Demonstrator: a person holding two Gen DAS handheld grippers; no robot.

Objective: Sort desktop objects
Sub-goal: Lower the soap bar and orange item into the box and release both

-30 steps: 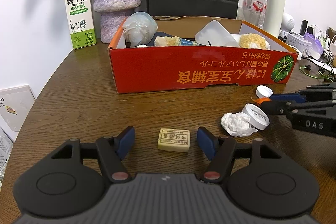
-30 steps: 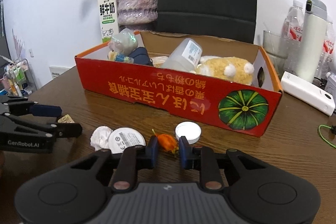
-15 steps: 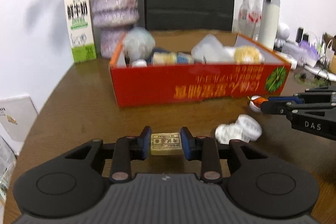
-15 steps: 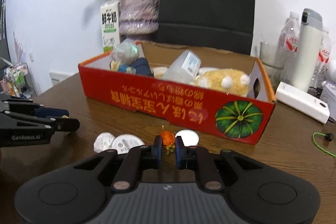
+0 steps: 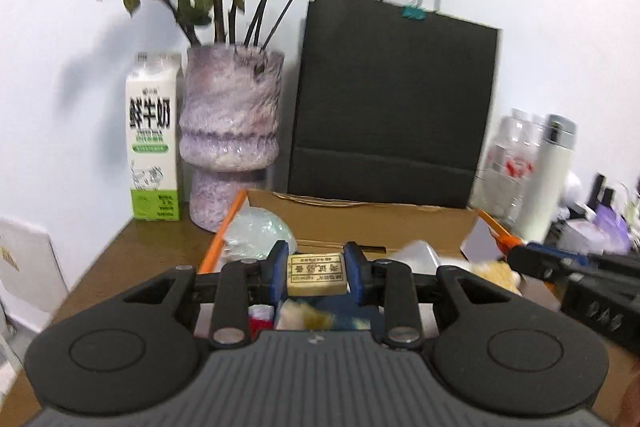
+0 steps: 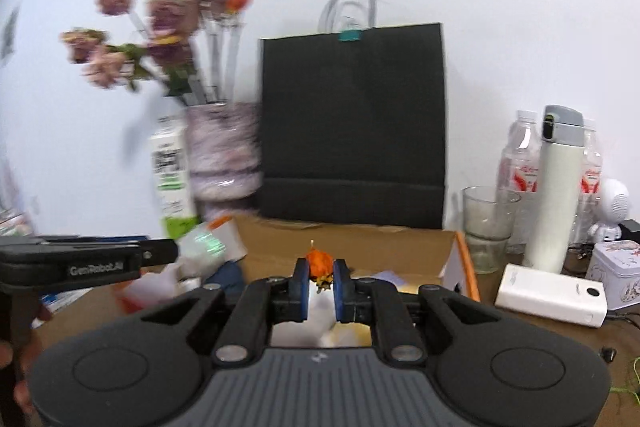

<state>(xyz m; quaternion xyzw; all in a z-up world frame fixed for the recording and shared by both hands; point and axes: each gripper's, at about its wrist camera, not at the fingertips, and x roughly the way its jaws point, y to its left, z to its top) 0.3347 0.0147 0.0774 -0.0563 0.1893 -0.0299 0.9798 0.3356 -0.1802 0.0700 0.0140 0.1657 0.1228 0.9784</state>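
The left hand-held gripper (image 5: 316,277) is clamped on a small cream eraser (image 5: 316,273), its blue pads pressed against the two short ends so the printed face looks back at the camera. The eraser is held clear of the table, over the open cardboard box (image 5: 360,215). It looks light, firm and slightly grippy, so a squeeze across the ends should hold it without much force, and I judge it would take a short drop into the box unharmed.

The right hand-held gripper (image 6: 320,281) has its fingers almost together on a small orange dried flower head (image 6: 319,264), which sticks up just above the pads, also over the box. This looks far more delicate: brittle and nearly weightless, likely to crumble or shed if squeezed harder. A grip low on the bud, as here, seems safest.

Inside the box lie a yellow plush toy (image 5: 496,273), a clear bluish wrapped item (image 5: 256,231) and other soft things, too blurred to name. Behind the box stand a purple vase (image 5: 230,135) of dried flowers, a milk carton (image 5: 152,139) and a black paper bag (image 5: 392,99). On the right of the table are a white flask (image 6: 554,187), a glass (image 6: 488,223) and a white power bank (image 6: 550,295).
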